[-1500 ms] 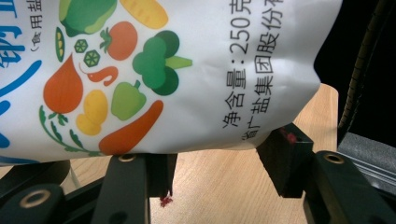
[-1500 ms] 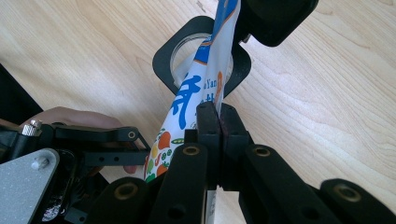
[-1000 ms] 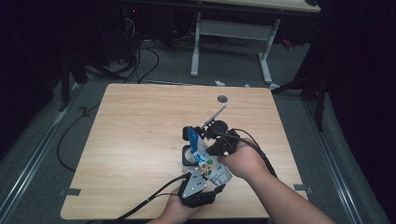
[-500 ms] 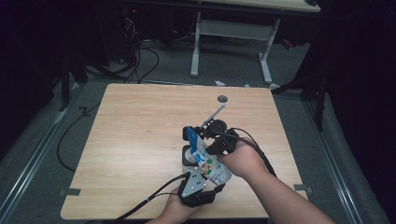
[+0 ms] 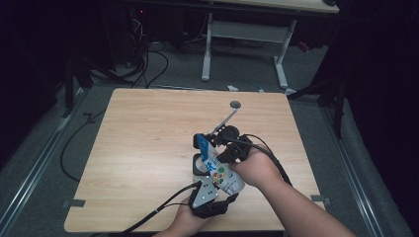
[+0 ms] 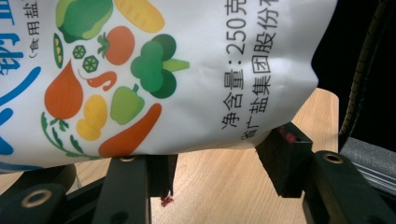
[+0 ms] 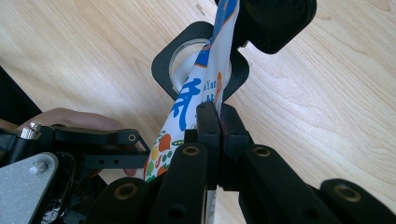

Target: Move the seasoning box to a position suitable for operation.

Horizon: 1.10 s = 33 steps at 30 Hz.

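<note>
A white salt bag [image 5: 221, 174] printed with vegetables is held up off the wooden table [image 5: 148, 138] between both grippers. My left gripper [image 5: 217, 186] grips its bulging bottom end; in the left gripper view the bag [image 6: 187, 70] sits across the two spread jaws of that gripper [image 6: 222, 163]. My right gripper [image 5: 218, 159] is shut on the bag's thin side edge, its pads pressed together [image 7: 218, 119] beside the blue print on the bag [image 7: 187, 107]. The bag's upper end tilts over a clear round cup in a black square holder [image 7: 163, 65].
Just behind the holder [image 5: 196, 165] sits a black round-headed device [image 5: 228, 133], with a thin rod reaching to a small grey disc [image 5: 235, 104]. Cables trail off the table's near edge. Desk legs and wires stand on the floor beyond the far edge.
</note>
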Available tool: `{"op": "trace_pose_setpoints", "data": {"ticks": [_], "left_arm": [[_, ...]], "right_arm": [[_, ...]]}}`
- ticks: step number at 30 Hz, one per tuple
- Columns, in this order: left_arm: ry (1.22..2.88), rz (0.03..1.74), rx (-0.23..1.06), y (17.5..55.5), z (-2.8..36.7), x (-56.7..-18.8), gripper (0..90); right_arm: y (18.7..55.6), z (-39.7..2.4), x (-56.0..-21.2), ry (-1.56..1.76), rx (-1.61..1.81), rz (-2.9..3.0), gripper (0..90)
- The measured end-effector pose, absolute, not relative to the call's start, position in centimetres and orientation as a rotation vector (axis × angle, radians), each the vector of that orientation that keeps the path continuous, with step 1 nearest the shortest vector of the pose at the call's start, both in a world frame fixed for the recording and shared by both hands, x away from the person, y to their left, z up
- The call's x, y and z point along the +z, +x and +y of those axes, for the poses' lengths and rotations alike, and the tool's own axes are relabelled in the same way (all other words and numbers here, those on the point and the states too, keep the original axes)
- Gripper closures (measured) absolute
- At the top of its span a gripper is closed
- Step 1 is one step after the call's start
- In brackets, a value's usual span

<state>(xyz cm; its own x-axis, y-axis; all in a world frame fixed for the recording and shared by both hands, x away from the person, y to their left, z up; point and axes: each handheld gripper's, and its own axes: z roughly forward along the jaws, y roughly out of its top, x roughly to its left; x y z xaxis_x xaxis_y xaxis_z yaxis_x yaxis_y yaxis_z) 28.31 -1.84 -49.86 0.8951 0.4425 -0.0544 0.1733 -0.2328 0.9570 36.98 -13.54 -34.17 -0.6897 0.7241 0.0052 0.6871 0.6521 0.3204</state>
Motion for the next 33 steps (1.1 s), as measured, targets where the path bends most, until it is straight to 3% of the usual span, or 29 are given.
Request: {"op": "trace_pose_setpoints", "data": {"ticks": [33], "left_arm": [[1.806, 0.455, 0.269, 28.36, -1.95, -49.84, 51.5]], "right_arm": [[37.02, -13.37, -34.19, 1.169, 0.462, 2.751, 89.6]]}}
